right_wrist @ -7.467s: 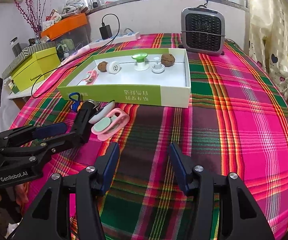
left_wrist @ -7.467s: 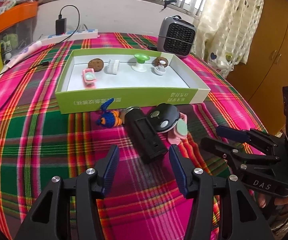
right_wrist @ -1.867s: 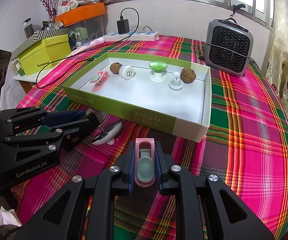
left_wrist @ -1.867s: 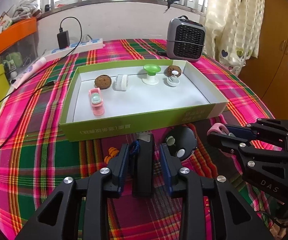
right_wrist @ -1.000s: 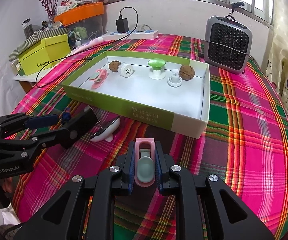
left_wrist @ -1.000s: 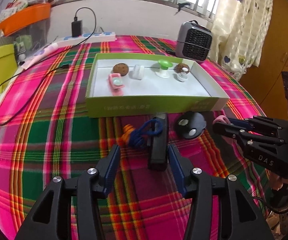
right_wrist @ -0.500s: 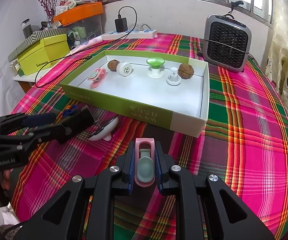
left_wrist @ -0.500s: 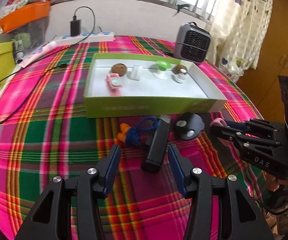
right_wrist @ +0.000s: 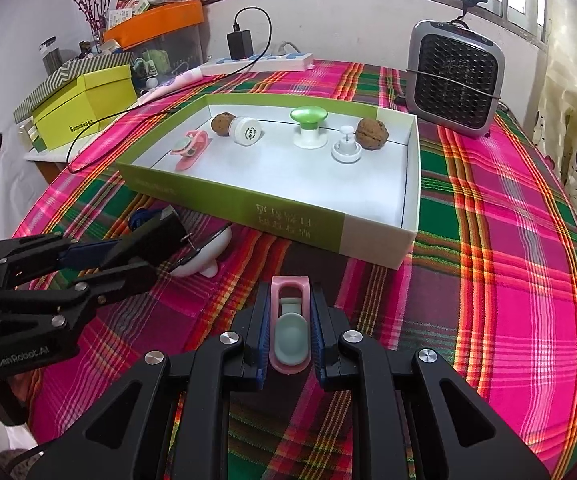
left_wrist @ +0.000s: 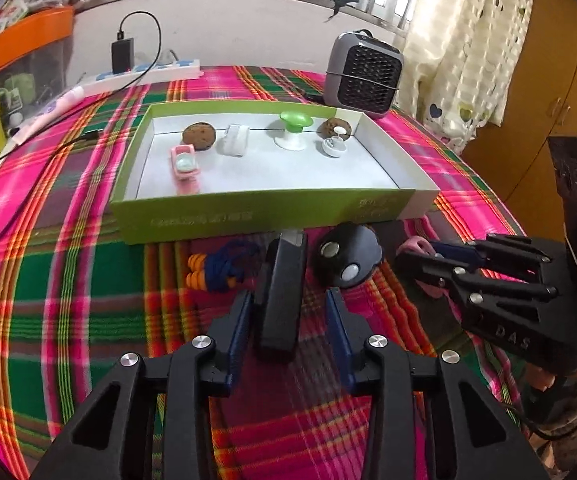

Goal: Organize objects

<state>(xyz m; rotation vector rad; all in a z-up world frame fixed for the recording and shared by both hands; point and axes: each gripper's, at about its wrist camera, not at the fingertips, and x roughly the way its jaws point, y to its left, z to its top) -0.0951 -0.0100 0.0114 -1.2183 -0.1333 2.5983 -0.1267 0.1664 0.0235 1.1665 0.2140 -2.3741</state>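
Observation:
My left gripper [left_wrist: 288,300] has its jaws closing around a black bar-shaped device [left_wrist: 280,292] lying on the plaid cloth; a gap still shows at the right pad. From the right wrist view the bar [right_wrist: 156,232] sits between the left gripper's [right_wrist: 144,248] fingers. My right gripper [right_wrist: 290,296] is shut on a pink clip with a pale green insert [right_wrist: 290,320], held above the cloth in front of the green-and-white box [right_wrist: 288,216]. The box [left_wrist: 248,216] holds another pink clip [left_wrist: 184,164], two walnuts, a white roll and a green-topped stand [left_wrist: 294,132].
A black round device [left_wrist: 346,256] and an orange-and-blue cord toy [left_wrist: 216,268] lie before the box. A grey heater [left_wrist: 364,76] stands behind it, a power strip [left_wrist: 148,74] with a cable at the back left, and a yellow box [right_wrist: 84,108] off the table's left edge.
My left gripper has moved forward over the black bar and its jaws have narrowed around it. The right gripper has kept still with the pink clip.

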